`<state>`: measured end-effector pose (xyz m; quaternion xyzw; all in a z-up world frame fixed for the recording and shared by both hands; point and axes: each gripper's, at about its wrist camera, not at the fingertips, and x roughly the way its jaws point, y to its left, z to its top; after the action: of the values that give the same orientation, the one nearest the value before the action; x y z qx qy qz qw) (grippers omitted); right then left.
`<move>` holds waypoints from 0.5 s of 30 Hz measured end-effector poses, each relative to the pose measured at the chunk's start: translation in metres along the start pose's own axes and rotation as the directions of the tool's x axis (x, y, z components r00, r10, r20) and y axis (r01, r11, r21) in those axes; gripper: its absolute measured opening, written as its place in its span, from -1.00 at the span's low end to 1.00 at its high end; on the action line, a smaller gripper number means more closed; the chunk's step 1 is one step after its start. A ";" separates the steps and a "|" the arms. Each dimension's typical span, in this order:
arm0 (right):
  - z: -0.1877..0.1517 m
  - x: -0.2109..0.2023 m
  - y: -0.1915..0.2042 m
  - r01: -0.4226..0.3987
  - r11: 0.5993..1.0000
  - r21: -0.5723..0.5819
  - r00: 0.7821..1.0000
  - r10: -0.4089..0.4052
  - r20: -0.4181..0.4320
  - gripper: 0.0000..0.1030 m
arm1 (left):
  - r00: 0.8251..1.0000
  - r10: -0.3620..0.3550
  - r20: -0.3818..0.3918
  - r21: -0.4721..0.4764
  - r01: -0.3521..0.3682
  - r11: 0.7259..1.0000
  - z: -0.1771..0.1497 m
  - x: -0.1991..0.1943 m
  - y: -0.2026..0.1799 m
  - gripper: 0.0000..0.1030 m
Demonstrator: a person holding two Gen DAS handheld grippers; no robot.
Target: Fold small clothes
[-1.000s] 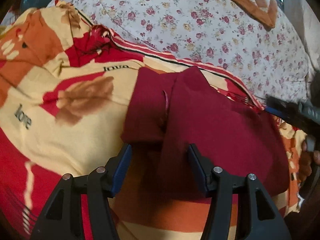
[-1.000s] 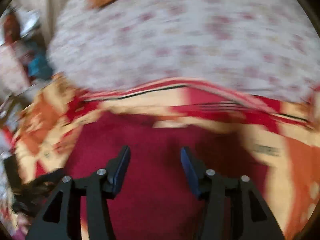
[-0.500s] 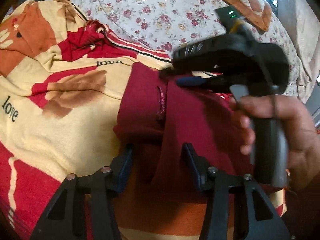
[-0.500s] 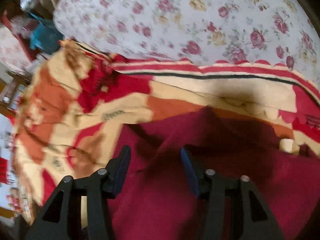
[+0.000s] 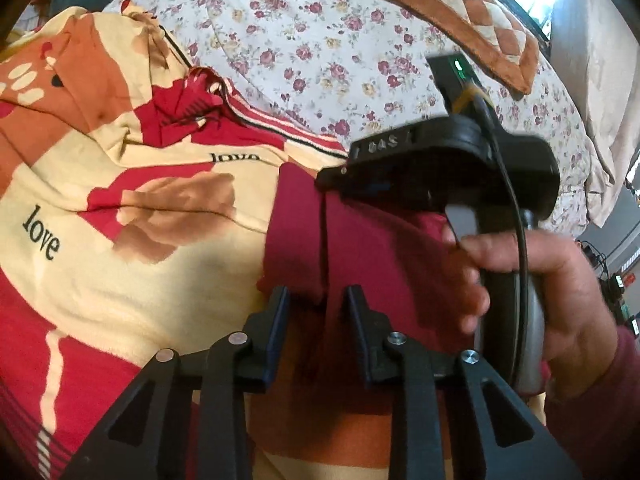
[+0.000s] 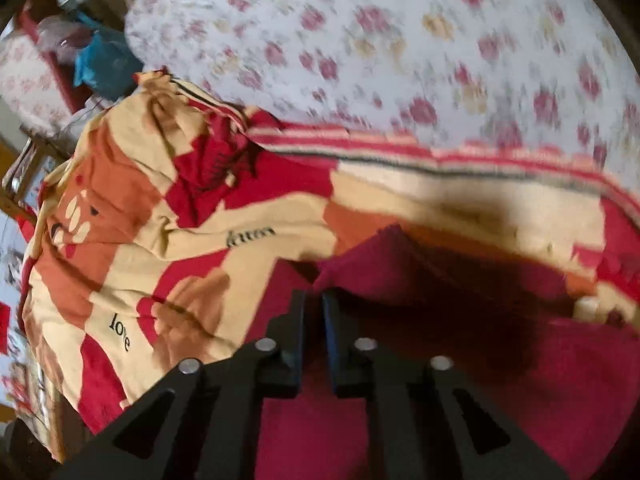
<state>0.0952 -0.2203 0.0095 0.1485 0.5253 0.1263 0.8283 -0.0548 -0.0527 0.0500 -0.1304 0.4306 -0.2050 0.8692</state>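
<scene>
A small maroon garment [image 5: 372,248] lies on a cream, red and orange "love" blanket [image 5: 120,184]. My left gripper [image 5: 318,300] is open, its fingers straddling a fold at the garment's near edge. My right gripper [image 6: 314,300] is shut on the garment's far corner [image 6: 360,268]. In the left wrist view the right gripper [image 5: 332,182] reaches in from the right, held by a hand [image 5: 532,276], and its tips pinch the garment's far edge.
A white floral bedsheet [image 5: 320,40] covers the bed behind the blanket. A brown and cream quilted cushion [image 5: 460,16] lies at the far right. Teal cloth and clutter [image 6: 100,64] sit beyond the bed's left edge.
My right gripper has moved in over the garment and closed on its far corner. My left gripper has narrowed a little and stays at the near fold.
</scene>
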 end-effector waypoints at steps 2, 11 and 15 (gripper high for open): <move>-0.005 -0.007 -0.012 -0.036 0.998 0.051 0.999 0.036 0.010 -0.26 | 1.000 -0.012 0.018 0.007 0.012 1.000 0.001 -0.004 -0.002 -0.75; -0.056 -0.142 -0.121 0.271 0.953 0.132 0.924 -0.296 0.244 0.15 | 0.999 0.003 0.045 0.079 -0.007 0.997 0.001 0.000 -0.015 -0.62; -0.069 -0.165 -0.187 0.531 0.825 0.194 0.809 -0.562 0.171 0.53 | 0.999 0.040 0.007 0.078 -0.041 0.996 -0.001 0.016 -0.013 -0.62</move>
<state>-0.0259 -0.4461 0.0485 0.0604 0.4577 -0.1712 0.8704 -0.0499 -0.0715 0.0431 -0.0883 0.4225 -0.2036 0.8788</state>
